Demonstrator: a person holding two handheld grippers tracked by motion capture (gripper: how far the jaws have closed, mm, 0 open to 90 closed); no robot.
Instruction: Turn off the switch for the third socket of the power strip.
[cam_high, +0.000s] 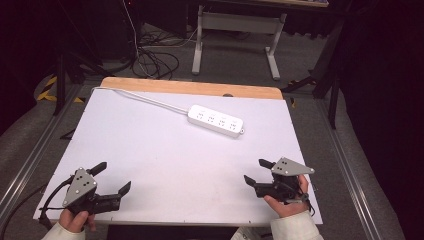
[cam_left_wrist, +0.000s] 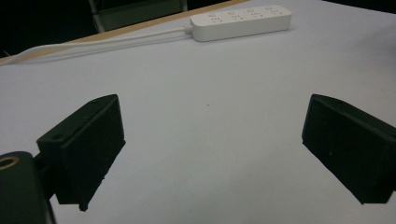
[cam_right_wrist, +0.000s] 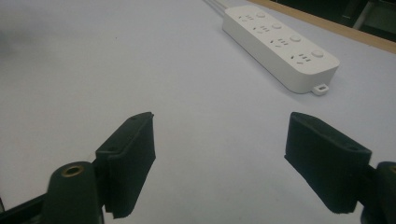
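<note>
A white power strip (cam_high: 216, 120) lies on the white table top (cam_high: 165, 160) toward the back, its white cord (cam_high: 145, 99) running to the far left corner. From the left gripper view the power strip (cam_left_wrist: 240, 21) sits far ahead, cord (cam_left_wrist: 93, 44) trailing left. The right gripper view has the power strip (cam_right_wrist: 280, 44) ahead and to the right. My left gripper (cam_high: 116, 177) rests near the front left edge, jaws wide apart and empty (cam_left_wrist: 212, 154). My right gripper (cam_high: 256, 171) rests near the front right edge, open, with nothing between its jaws (cam_right_wrist: 219, 163).
A wooden strip (cam_high: 190, 87) edges the table's far side. Beyond it on the floor are a white desk frame (cam_high: 235, 40) and tangled cables (cam_high: 150, 60). A metal rail (cam_high: 345, 165) runs along the table's right side.
</note>
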